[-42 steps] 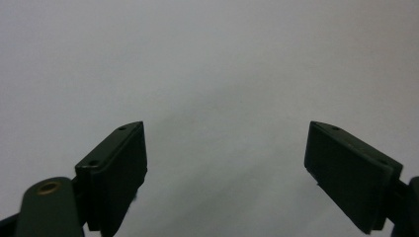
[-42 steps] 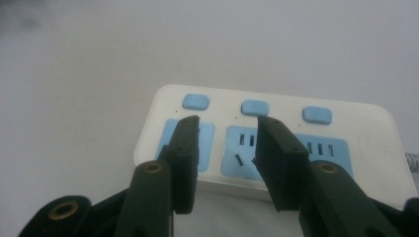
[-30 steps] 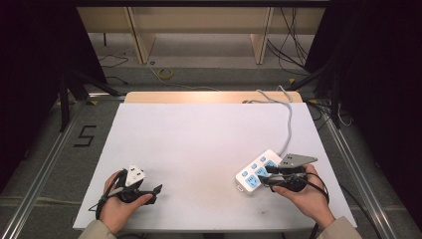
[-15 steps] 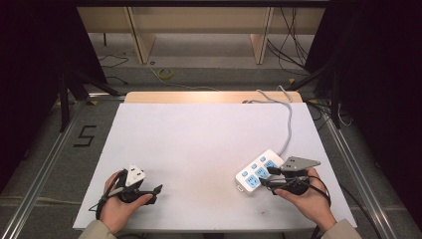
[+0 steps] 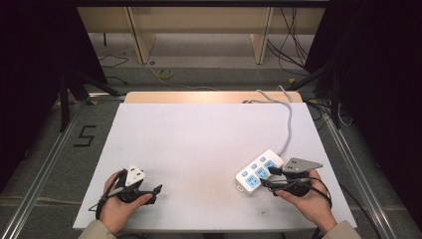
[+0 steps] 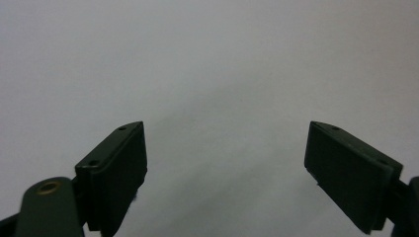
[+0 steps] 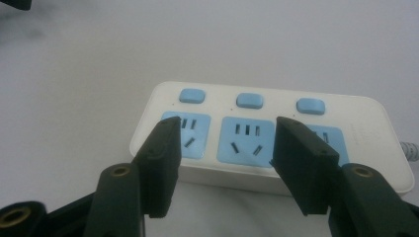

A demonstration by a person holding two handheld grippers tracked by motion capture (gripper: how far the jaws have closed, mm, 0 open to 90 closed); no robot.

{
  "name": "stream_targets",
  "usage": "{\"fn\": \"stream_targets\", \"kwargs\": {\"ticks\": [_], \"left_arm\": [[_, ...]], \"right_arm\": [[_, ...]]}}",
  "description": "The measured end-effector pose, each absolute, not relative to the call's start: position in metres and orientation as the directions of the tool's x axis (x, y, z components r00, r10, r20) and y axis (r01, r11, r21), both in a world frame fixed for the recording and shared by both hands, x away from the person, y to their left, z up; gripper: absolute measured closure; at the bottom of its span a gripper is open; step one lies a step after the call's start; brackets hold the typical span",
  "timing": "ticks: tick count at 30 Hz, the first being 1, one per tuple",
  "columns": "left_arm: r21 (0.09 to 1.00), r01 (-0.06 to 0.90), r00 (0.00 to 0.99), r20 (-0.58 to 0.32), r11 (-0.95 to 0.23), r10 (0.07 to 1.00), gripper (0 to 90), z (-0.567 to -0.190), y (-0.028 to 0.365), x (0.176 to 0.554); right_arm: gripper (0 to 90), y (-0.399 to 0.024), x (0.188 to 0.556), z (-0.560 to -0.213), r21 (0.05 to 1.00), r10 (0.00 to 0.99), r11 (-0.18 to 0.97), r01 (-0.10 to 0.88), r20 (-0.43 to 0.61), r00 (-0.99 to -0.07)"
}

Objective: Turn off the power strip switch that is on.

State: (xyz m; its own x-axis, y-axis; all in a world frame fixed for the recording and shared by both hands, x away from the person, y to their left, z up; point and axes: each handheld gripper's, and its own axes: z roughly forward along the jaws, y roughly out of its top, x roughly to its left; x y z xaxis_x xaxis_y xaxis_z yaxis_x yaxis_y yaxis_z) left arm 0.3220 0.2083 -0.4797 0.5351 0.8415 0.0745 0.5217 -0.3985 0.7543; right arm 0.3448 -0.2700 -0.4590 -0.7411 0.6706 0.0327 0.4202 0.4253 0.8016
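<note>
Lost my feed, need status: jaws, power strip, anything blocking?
Right gripper jaws just opened, facing power strip, nothing between them. Left gripper open on bare table. Strip flat, cord trailing away. Nothing blocking.

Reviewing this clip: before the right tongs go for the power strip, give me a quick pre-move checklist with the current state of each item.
1. Right tongs open: ok, the jaws have just been opening, with nothing pinched between them.
2. Power strip lying flat on the table, sockets up: ok.
3. Right tongs lined up with the strip: ok, jaws frame the middle socket.
4. Strip's cord slack, trailing off the far edge: ok.
5. Left tongs open and apart from the strip: ok.
6. Switch positions: cannot tell.
</note>
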Motion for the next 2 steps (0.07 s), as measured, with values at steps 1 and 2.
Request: {"fn": "stream_targets", "kwargs": {"ticks": [1,2], "left_arm": [[0.754,0.521,0.536,0.076,-0.400,0.841,16.0,-0.4798,0.2083,0.3222],[0.753,0.521,0.536,0.076,-0.401,0.841,16.1,-0.4799,0.2083,0.3224]], "right_arm": [[45.1,-0.2702,0.3447,-0.4591,0.802,0.671,0.423,0.420,0.034,-0.741],[45.1,-0.2704,0.3446,-0.4592,0.803,0.673,0.421,0.422,0.036,-0.739]]}}
